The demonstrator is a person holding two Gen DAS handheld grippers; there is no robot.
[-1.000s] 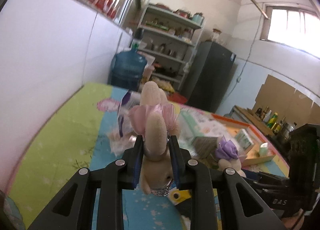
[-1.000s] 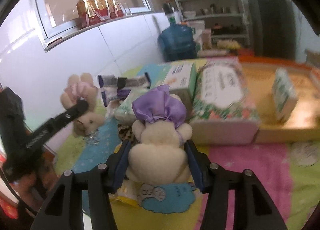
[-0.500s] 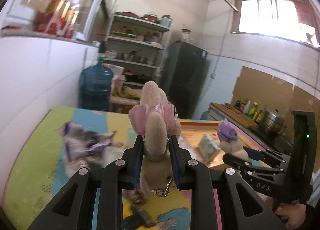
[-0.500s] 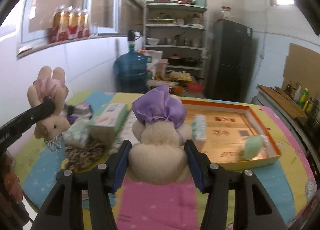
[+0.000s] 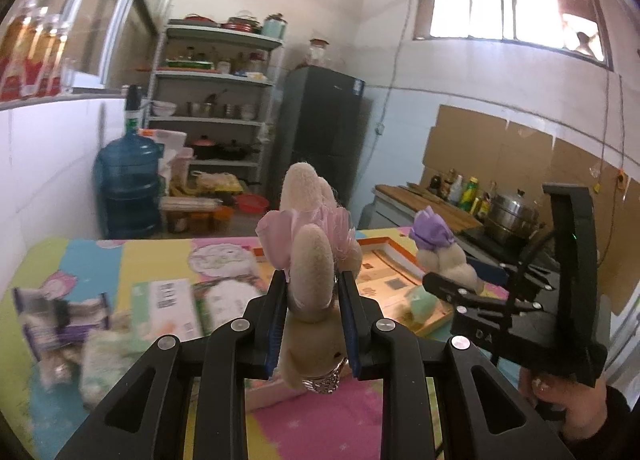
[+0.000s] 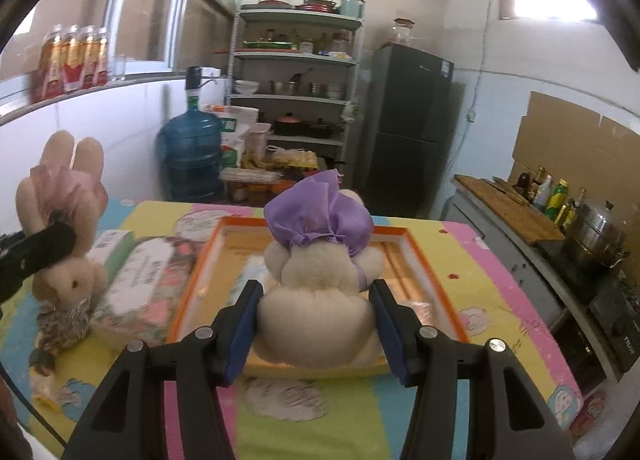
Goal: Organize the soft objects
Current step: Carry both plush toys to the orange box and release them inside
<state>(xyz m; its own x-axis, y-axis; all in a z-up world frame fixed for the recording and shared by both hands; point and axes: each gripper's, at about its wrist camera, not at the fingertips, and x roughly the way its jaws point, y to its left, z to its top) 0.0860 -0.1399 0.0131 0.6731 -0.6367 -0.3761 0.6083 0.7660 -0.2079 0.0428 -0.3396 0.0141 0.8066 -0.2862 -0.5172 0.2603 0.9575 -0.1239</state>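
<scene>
Left fingers [image 5: 276,320]: pinching the beige plush rabbit with pink bow [image 5: 314,272].
Right fingers [image 6: 244,324]: clamping the cream plush bear with purple bonnet [image 6: 320,280].
Advice: lower both gently inside the orange-rimmed cardboard tray [image 6: 420,256] before loosening.

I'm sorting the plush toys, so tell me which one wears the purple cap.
The cream bear clamped in the right hand-held gripper, above the orange-rimmed tray. The rabbit in the left hand-held gripper wears pink.

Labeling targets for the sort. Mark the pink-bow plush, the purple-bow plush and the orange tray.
pink-bow plush [image 5: 310,260], left wrist view, on its ear between the claw's pads
purple-bow plush [image 6: 316,308], right wrist view, on its cream back
orange tray [image 6: 192,284], right wrist view, on its left rim
</scene>
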